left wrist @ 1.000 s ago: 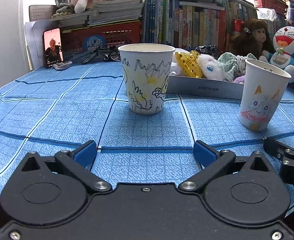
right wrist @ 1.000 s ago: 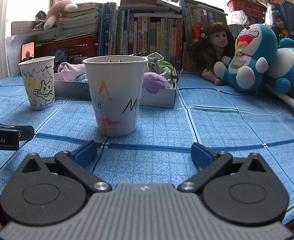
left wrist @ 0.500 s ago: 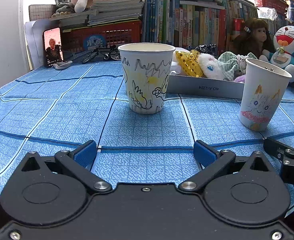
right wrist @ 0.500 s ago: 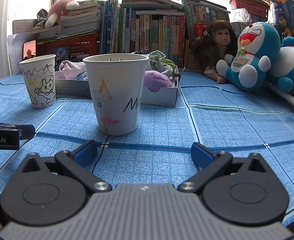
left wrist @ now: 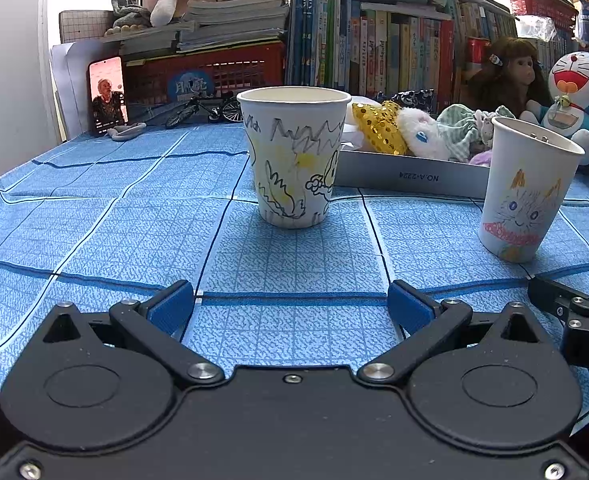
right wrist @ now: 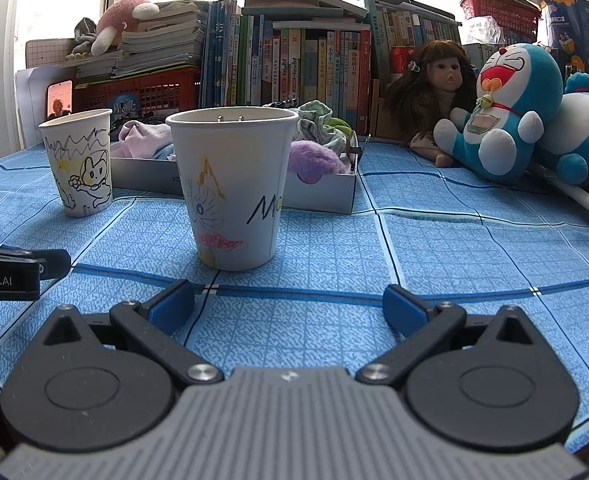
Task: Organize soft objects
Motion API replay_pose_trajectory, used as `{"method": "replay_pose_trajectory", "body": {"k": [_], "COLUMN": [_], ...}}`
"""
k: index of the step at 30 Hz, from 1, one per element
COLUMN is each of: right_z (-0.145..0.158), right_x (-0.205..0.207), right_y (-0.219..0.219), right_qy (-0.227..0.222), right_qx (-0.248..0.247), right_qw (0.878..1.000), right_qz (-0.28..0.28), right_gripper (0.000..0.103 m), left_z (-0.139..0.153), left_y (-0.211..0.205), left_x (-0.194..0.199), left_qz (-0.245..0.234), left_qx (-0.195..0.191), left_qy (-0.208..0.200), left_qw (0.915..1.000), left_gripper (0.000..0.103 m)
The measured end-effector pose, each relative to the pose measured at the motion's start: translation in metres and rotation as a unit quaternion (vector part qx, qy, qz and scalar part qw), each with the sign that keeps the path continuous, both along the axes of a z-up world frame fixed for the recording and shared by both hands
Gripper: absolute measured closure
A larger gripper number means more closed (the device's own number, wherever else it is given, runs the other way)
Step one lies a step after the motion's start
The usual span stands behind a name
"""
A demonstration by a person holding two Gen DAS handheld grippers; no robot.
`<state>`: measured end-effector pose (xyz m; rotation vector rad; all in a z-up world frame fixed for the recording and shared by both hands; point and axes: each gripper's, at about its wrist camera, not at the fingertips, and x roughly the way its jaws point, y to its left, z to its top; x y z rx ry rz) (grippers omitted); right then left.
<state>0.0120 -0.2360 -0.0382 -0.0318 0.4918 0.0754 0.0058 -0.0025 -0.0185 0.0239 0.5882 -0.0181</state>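
A grey tray [left wrist: 414,176] at the back holds several soft items: a gold sequin piece [left wrist: 378,126], a white plush [left wrist: 422,138] and green striped cloth [left wrist: 460,128]. In the right wrist view the tray [right wrist: 322,194] shows a purple plush [right wrist: 314,160] and pink cloth [right wrist: 142,136]. A rabbit-drawing paper cup [left wrist: 294,156] stands ahead of my left gripper [left wrist: 290,308], which is open and empty. A cat-drawing paper cup [right wrist: 230,188] stands just ahead of my right gripper [right wrist: 288,306], also open and empty.
A doll [right wrist: 434,88] and Doraemon plushes [right wrist: 506,120] sit at the back right. Books [right wrist: 294,64], a red basket [left wrist: 206,76] and a phone [left wrist: 107,94] line the back. A blue gridded cloth [left wrist: 94,216] covers the table.
The right wrist view has shifted slightly; the cat cup sits a little further right in it. The left gripper has not moved.
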Motion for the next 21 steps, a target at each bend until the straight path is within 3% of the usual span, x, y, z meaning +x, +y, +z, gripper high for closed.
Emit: {"method": "replay_pose_trajectory", "body": {"k": [21], "right_z": [-0.0002], "right_x": [0.0], "right_y": [-0.0002], "right_qy": [0.0], "right_qx": [0.001], "right_qw": [1.0], "right_qz": [0.0], "right_gripper": [0.0], "left_z": [0.0011], "left_y": [0.0], "left_x": [-0.0002], "left_qz": [0.0], "left_qx": [0.0], "left_qy": [0.003], "left_qw": [1.0], "left_gripper": [0.0]}}
